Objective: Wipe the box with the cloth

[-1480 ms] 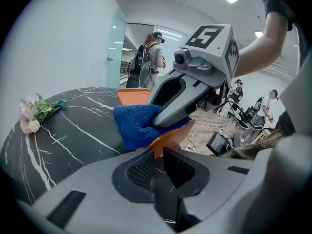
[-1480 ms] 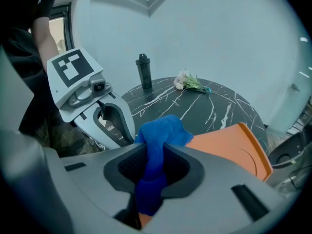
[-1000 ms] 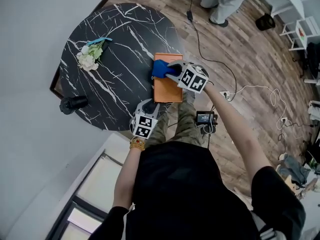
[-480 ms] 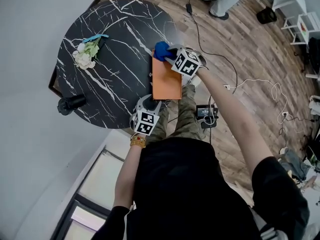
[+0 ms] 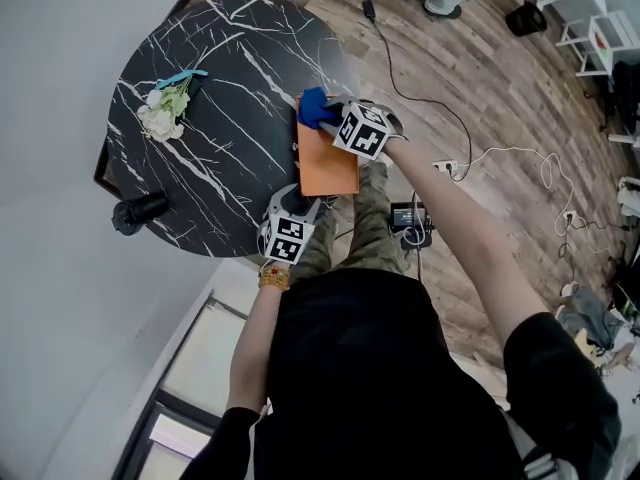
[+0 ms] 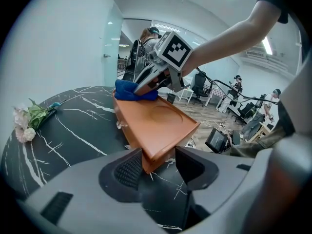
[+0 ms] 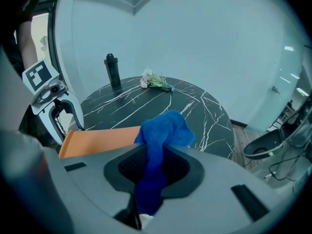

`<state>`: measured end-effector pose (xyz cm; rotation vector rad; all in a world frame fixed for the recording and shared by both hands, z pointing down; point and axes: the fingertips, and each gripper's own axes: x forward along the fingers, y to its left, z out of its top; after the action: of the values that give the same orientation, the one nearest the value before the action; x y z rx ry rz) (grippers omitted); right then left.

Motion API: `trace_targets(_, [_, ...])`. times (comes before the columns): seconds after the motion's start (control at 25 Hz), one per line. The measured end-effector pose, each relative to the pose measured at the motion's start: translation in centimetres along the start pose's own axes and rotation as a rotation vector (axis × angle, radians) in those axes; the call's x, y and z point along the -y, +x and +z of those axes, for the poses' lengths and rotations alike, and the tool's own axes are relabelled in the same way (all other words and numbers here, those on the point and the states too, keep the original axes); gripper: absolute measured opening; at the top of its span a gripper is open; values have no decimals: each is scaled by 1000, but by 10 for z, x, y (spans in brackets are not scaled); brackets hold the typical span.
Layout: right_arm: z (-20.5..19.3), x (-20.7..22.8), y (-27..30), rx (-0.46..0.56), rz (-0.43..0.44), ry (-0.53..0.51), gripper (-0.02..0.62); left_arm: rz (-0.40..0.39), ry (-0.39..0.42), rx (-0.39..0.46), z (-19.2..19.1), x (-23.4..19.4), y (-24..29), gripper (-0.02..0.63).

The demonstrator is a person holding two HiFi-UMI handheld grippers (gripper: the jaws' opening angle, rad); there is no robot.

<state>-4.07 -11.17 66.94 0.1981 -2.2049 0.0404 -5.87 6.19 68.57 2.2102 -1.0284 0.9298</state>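
Note:
A flat orange box [image 5: 328, 163] lies at the near right edge of the black marble table [image 5: 230, 78]. My right gripper [image 5: 325, 116] is shut on a blue cloth [image 5: 314, 108] and holds it down on the box's far left corner. In the right gripper view the cloth [image 7: 163, 130] runs between the jaws, with the box [image 7: 97, 139] beneath. My left gripper [image 6: 153, 167] straddles the near corner of the box [image 6: 156, 126]. Its jaws are opening and a gap shows beside the right pad.
A small bunch of white flowers [image 5: 165, 108] lies at the table's far left. A black bottle [image 5: 140, 208] stands near the left rim. Cables and a small device [image 5: 410, 238] lie on the wooden floor to the right. A person's legs show at the top.
My right gripper has slid the cloth from the middle of the box's far end to its far left corner. The left gripper has stayed at the near corner.

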Motion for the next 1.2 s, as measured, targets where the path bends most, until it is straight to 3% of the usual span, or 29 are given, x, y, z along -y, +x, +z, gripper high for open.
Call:
trace_targets(0.72, [-6,-41,-5,-9,3,-19,63,20,-20,-27,-6,-1,4,221])
trace_targets(1.2, [-10,-95,-9,-5,38,-118,63,21,-43,-42,-10,1,7,225])
